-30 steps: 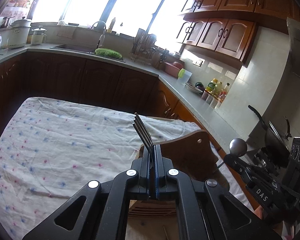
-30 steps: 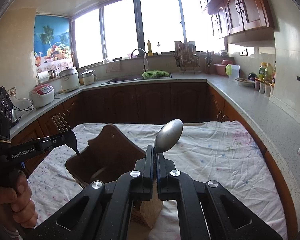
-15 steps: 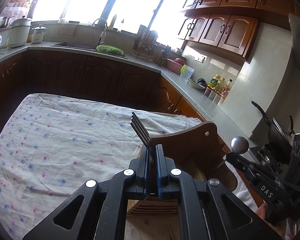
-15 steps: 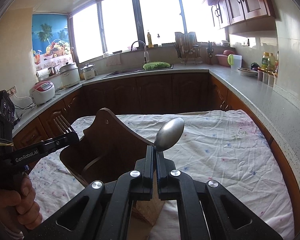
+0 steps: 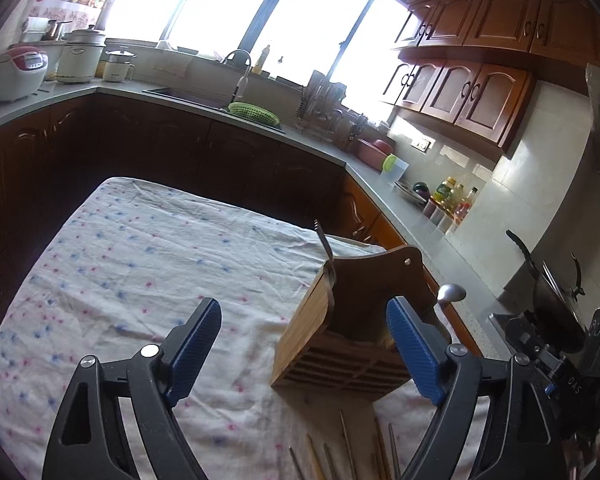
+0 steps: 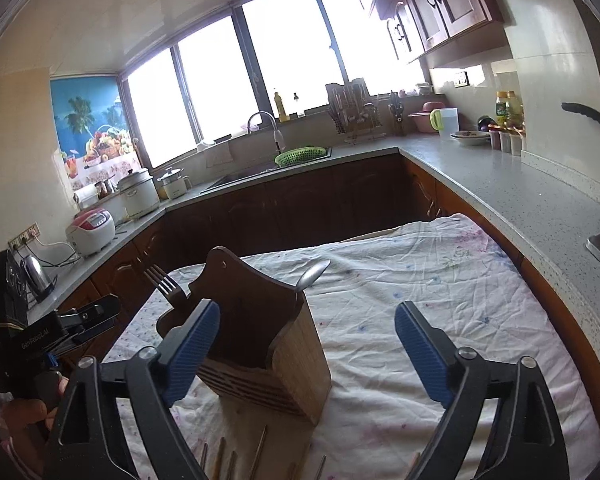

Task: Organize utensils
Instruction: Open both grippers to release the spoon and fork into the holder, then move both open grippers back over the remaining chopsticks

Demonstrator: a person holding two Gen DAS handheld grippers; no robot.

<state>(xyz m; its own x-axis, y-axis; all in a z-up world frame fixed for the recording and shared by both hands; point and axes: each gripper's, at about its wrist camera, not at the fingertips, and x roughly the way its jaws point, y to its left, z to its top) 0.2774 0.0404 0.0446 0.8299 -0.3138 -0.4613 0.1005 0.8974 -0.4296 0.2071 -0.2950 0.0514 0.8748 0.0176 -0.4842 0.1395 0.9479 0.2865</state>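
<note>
A wooden utensil holder (image 5: 352, 320) stands on the flowered tablecloth (image 5: 140, 272). A fork (image 5: 324, 240) stands in its left side with the tines up, and a spoon (image 5: 450, 294) stands in its right side with the bowl up. My left gripper (image 5: 304, 344) sits just short of the holder; its jaws are opening and its blue pads press on nothing. In the right wrist view the holder (image 6: 260, 328), the fork (image 6: 166, 284) and the spoon (image 6: 312, 274) show again. My right gripper (image 6: 306, 350) is also opening, with nothing held.
Several chopsticks (image 5: 340, 448) lie on the cloth in front of the holder, close to both grippers. A person's hand (image 6: 28, 404) holds the left gripper's handle. Grey counters (image 6: 500, 184) with appliances, a sink and bottles ring the table.
Both grippers went from shut to wide open. The left let go of the fork and the right let go of the spoon; both utensils now stand in the holder. Both grippers drew back.
</note>
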